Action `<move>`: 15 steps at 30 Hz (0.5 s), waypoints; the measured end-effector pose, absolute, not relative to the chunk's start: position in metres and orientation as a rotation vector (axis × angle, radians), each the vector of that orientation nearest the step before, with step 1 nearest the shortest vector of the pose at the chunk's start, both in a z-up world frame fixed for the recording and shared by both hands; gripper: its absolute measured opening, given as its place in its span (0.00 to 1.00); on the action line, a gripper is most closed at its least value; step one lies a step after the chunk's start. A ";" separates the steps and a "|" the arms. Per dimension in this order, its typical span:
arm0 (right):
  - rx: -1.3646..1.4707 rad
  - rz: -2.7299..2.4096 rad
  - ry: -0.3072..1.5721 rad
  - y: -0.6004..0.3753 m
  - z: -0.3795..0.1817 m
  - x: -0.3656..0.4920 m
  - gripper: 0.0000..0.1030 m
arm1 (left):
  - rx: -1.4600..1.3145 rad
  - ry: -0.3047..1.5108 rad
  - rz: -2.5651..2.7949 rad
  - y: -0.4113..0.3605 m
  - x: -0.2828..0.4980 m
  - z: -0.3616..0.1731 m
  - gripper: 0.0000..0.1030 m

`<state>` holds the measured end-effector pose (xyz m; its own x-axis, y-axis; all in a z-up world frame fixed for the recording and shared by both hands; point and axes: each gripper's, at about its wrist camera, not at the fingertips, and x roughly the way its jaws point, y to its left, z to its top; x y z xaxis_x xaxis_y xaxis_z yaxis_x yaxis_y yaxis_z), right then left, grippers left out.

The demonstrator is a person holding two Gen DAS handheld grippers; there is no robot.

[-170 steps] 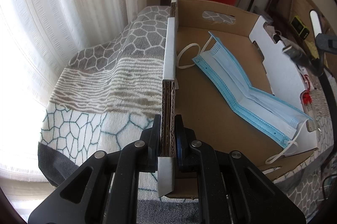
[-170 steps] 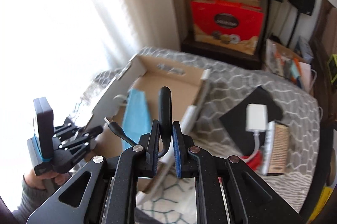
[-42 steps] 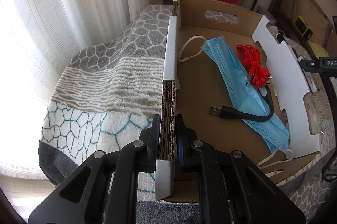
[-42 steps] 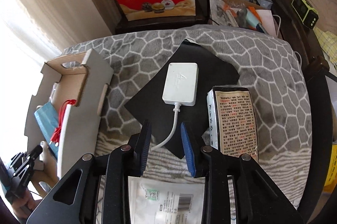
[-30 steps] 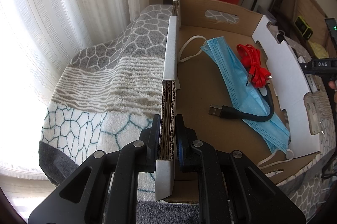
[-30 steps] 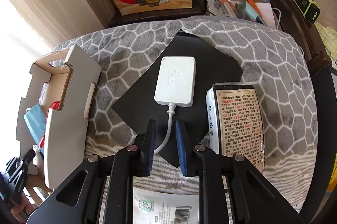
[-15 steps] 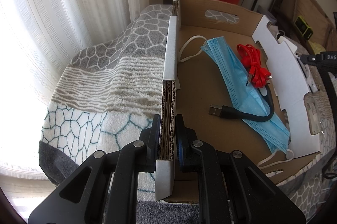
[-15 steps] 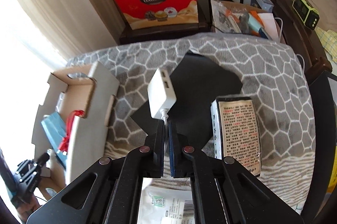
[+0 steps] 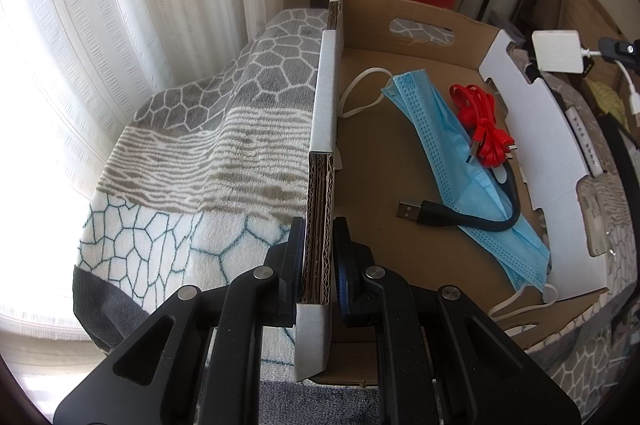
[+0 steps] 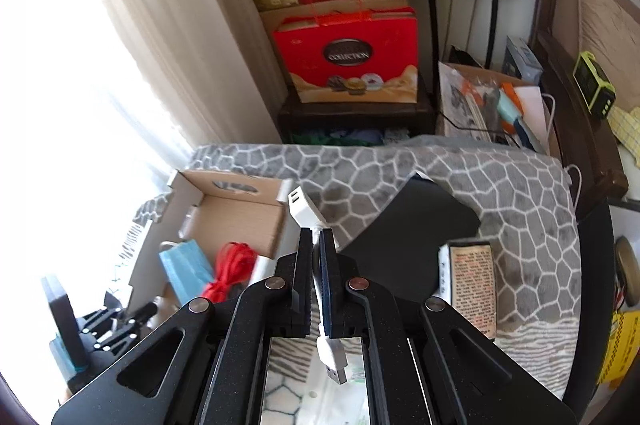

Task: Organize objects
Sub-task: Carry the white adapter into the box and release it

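Note:
My left gripper [image 9: 319, 225] is shut on the near side wall of the open cardboard box [image 9: 320, 129]. Inside the box lie a blue face mask [image 9: 440, 137], a red cable bundle [image 9: 482, 129] and a black USB lamp cable [image 9: 452, 219]. My right gripper [image 10: 316, 237] is shut on the cord of a white USB hub [image 10: 303, 209] and holds it in the air near the box's right wall; its USB plug [image 10: 334, 365] hangs below. The hub also shows in the left wrist view [image 9: 558, 51], above the box's far right corner.
The box [image 10: 236, 213] rests on a grey patterned blanket [image 10: 460, 177]. A black sheet [image 10: 412, 233] and a printed packet [image 10: 472, 285] lie on the blanket to the right. Red gift boxes [image 10: 352, 61] and clutter stand behind. Curtains [image 9: 120, 5] hang left.
My right gripper closed on the white hub's cord, lifted it off the black sheet and carried it left toward the box. The left gripper stays clamped on the box wall.

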<state>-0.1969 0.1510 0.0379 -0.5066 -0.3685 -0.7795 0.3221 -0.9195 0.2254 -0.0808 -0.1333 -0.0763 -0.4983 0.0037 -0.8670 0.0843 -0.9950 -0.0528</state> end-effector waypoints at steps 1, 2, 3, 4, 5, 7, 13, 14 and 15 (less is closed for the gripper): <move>1.261 -2.419 -0.070 0.147 0.042 -0.196 0.02 | 1.549 0.136 -2.676 -0.133 -0.081 -0.076 0.12; 1.252 -2.412 -0.068 0.142 0.045 -0.195 0.02 | 1.549 0.135 -2.676 -0.133 -0.081 -0.076 0.12; 1.244 -2.405 -0.065 0.137 0.048 -0.195 0.02 | 1.549 0.135 -2.676 -0.133 -0.081 -0.076 0.12; 1.238 -2.396 -0.062 0.131 0.050 -0.195 0.02 | 1.549 0.136 -2.676 -0.133 -0.081 -0.076 0.12; 1.233 -2.382 -0.060 0.125 0.050 -0.194 0.02 | 1.550 0.136 -2.676 -0.133 -0.081 -0.076 0.12; 1.234 -2.354 -0.056 0.112 0.048 -0.195 0.02 | 1.549 0.136 -2.676 -0.133 -0.081 -0.076 0.12; 1.290 -2.234 -0.067 0.068 0.021 -0.205 0.02 | 1.550 0.136 -2.675 -0.133 -0.081 -0.076 0.12; 1.299 -2.217 -0.069 0.062 0.016 -0.206 0.02 | 1.550 0.135 -2.675 -0.133 -0.081 -0.077 0.12; 1.306 -2.203 -0.069 0.055 0.012 -0.208 0.02 | 1.550 0.136 -2.675 -0.133 -0.081 -0.076 0.12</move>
